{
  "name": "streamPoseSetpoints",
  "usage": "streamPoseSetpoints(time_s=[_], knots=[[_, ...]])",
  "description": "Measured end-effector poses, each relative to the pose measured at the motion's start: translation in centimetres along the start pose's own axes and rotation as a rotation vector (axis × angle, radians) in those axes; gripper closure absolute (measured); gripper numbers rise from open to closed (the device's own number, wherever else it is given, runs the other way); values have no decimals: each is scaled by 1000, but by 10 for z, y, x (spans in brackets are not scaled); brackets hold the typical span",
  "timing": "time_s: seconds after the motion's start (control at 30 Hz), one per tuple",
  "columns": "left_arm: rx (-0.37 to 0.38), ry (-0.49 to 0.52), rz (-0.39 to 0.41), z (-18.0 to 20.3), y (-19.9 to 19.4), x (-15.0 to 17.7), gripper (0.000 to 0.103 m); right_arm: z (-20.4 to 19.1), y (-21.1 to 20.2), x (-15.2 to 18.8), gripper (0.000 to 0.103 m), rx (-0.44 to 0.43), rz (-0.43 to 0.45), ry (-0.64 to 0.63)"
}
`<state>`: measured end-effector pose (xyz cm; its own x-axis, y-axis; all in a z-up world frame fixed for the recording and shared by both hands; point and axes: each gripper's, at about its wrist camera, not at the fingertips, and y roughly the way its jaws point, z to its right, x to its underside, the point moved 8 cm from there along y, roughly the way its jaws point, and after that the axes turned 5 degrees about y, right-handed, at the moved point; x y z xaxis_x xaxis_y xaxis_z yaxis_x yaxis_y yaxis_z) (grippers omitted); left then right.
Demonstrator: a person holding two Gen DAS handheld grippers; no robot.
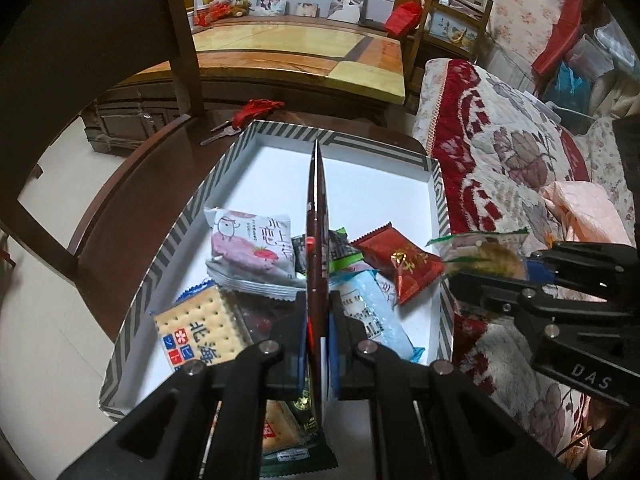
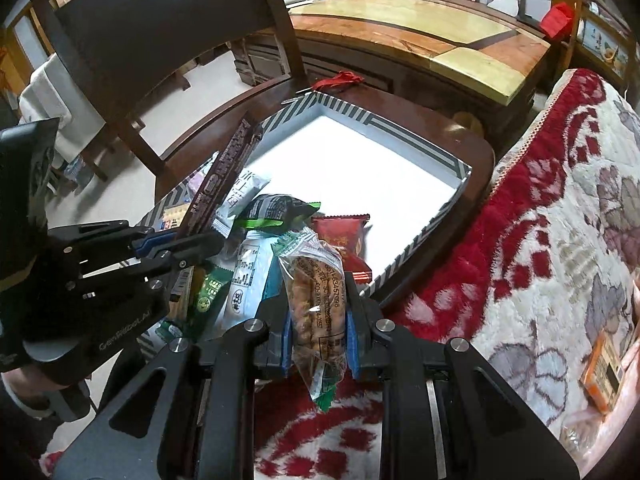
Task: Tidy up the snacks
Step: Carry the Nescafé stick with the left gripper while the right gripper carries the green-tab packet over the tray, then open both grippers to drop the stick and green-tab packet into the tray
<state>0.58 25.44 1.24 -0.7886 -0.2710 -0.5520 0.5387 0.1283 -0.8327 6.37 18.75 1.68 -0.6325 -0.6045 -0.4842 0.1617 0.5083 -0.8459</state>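
While the left gripper (image 1: 318, 344) is clamped on a thin dark-brown snack bar (image 1: 317, 216) held edge-on and upright, it hangs over the near end of the striped box (image 1: 438, 184), which sits on a dark wooden chair seat (image 1: 132, 184). Left part of the box: a cracker pack (image 1: 196, 332), then a white-and-pink pack (image 1: 250, 240) above it. Middle: a dark green-edged pack (image 1: 340, 250) and a pale blue pack (image 1: 372, 312), partly piled on each other. Right of those, a red pack (image 1: 400, 262) near the box's right wall. Far half of the box floor is bare white. Further right, outside the box over the red-and-cream floral blanket (image 1: 500, 152), the right gripper (image 2: 318, 330) is closed on a clear biscuit pack with green ends (image 2: 316, 300). In the right wrist view the left gripper (image 2: 192, 246) shows at the left with the bar (image 2: 228, 168) sticking up. An orange carton (image 2: 604, 368) lies on the blanket at far right.
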Motion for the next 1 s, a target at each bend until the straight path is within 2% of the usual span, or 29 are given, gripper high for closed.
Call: streamPoseSetpoints(time_s=[1.0], knots=[[-17,-49,-37,-15,23,-2,93,-5,39,-34,84,45,-17,-11]])
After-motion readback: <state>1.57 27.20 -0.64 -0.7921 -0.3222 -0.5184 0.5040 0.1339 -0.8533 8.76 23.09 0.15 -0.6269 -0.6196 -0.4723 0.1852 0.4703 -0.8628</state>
